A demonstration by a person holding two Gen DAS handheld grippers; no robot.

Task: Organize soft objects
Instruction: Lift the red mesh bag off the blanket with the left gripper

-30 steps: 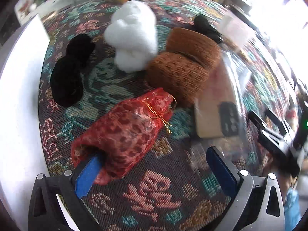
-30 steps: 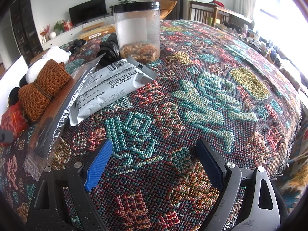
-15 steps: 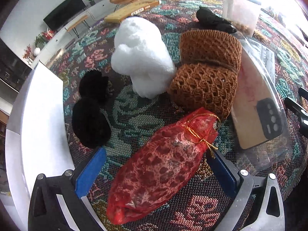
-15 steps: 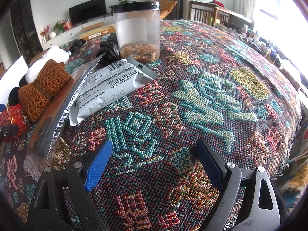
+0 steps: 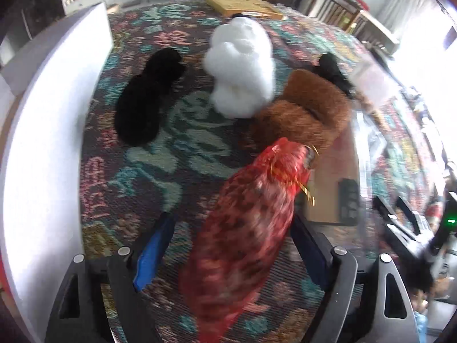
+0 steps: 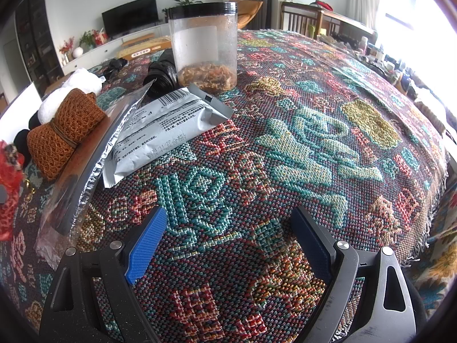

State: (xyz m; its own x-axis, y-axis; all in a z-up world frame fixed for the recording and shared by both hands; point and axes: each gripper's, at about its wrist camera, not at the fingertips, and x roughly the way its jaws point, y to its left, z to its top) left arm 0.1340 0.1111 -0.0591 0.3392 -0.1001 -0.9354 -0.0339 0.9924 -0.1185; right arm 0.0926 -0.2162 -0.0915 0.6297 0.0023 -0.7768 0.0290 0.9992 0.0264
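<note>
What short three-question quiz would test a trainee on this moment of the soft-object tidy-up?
1. True or false: the right gripper holds the grey packet.
2. Which item lies between the left gripper fingers: A white fluffy ball, B red mesh pouch, C brown knitted bundle?
3. Fill in: the clear jar has a ____ lid.

Key: 1 false; 2 B; 3 black.

Daylight glaring from right-side windows; left wrist view smearing with motion blur; fisheye edges bending, darkening; right view sharp.
</note>
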